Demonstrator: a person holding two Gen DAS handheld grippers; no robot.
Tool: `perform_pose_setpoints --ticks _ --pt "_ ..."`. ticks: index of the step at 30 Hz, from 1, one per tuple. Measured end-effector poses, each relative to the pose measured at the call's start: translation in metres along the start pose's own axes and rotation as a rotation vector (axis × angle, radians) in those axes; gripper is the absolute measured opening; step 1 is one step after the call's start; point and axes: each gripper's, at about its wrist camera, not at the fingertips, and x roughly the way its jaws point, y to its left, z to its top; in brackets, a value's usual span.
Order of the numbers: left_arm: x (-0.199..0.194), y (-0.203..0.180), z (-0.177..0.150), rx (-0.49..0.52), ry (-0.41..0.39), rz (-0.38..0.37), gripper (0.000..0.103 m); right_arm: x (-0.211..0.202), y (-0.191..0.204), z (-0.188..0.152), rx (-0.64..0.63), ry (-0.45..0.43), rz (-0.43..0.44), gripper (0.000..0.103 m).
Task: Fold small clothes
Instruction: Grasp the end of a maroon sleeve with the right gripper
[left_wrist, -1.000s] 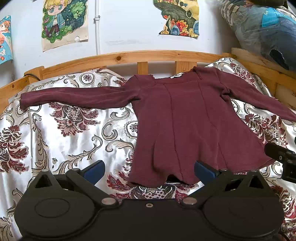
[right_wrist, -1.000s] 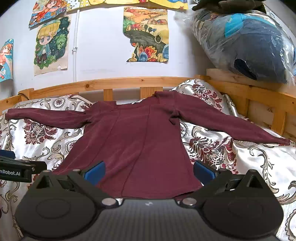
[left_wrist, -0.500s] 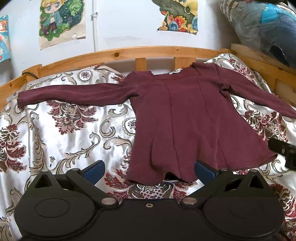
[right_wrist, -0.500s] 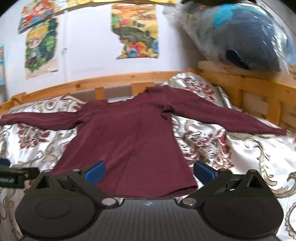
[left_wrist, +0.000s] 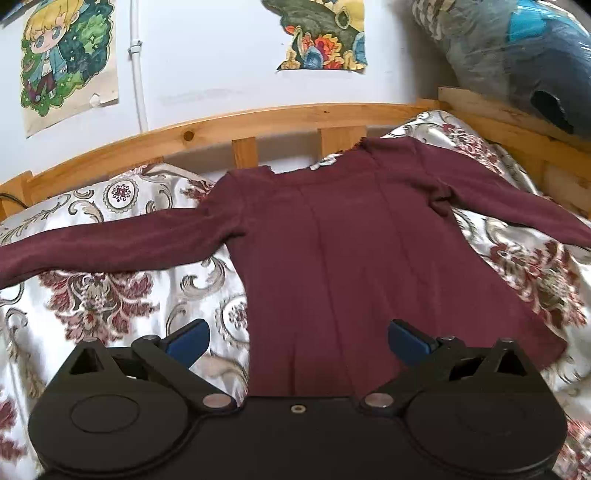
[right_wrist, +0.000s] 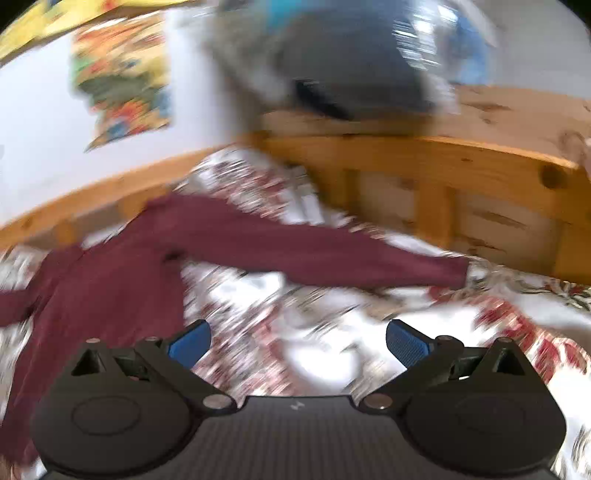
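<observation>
The top (left_wrist: 354, 266) lies flat on the bed (left_wrist: 110, 295), sleeves spread. Both the left claw (left_wrist: 297, 341) and right claw (right_wrist: 297, 341) gape apart, empty. Slick satin may bunch into a pinch, and blur suggests the right could overshoot the cuff (right_wrist: 454, 271).

Both views low; share shirt (left_wrist: 351, 258).
</observation>
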Motion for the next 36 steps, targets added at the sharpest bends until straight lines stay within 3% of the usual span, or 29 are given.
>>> perform_pose_setpoints --ticks 6,10,15,18,22,24,25,26,27,29,36 --pt "0.044 0.013 0.003 -0.091 0.02 0.005 0.102 0.047 -0.048 0.039 0.096 -0.014 -0.228 0.103" --pt "0.065 0.02 0.003 -0.145 0.016 0.013 0.102 0.075 -0.082 0.051 0.192 0.03 -0.283 0.103" --pt "0.078 0.028 -0.009 -0.164 0.043 0.016 0.102 0.103 -0.116 0.05 0.386 0.11 -0.267 0.103" --pt "0.08 0.03 -0.018 -0.162 0.056 0.005 0.102 0.114 -0.128 0.048 0.42 0.123 -0.298 0.095" --pt "0.077 0.025 -0.023 -0.131 0.047 -0.015 0.102 0.126 -0.132 0.047 0.431 0.135 -0.329 0.077" --pt "0.076 0.022 -0.022 -0.126 0.047 -0.028 0.102 0.13 -0.133 0.047 0.432 0.137 -0.322 0.057" --pt "0.076 0.021 -0.022 -0.128 0.045 -0.035 0.102 0.132 -0.131 0.048 0.43 0.145 -0.333 0.035" --pt "0.075 0.021 -0.021 -0.128 0.044 -0.039 0.102 0.135 -0.131 0.049 0.429 0.154 -0.35 0.025" --pt "0.074 0.021 -0.021 -0.127 0.041 -0.04 0.102 0.136 -0.13 0.049 0.435 0.156 -0.357 0.024" --pt "0.071 0.022 -0.02 -0.129 0.032 -0.04 0.102 0.133 -0.128 0.051 0.435 0.141 -0.353 0.012" --pt "0.067 0.039 -0.01 -0.182 0.019 -0.001 0.102 0.091 -0.071 0.072 0.213 -0.017 -0.321 0.007"
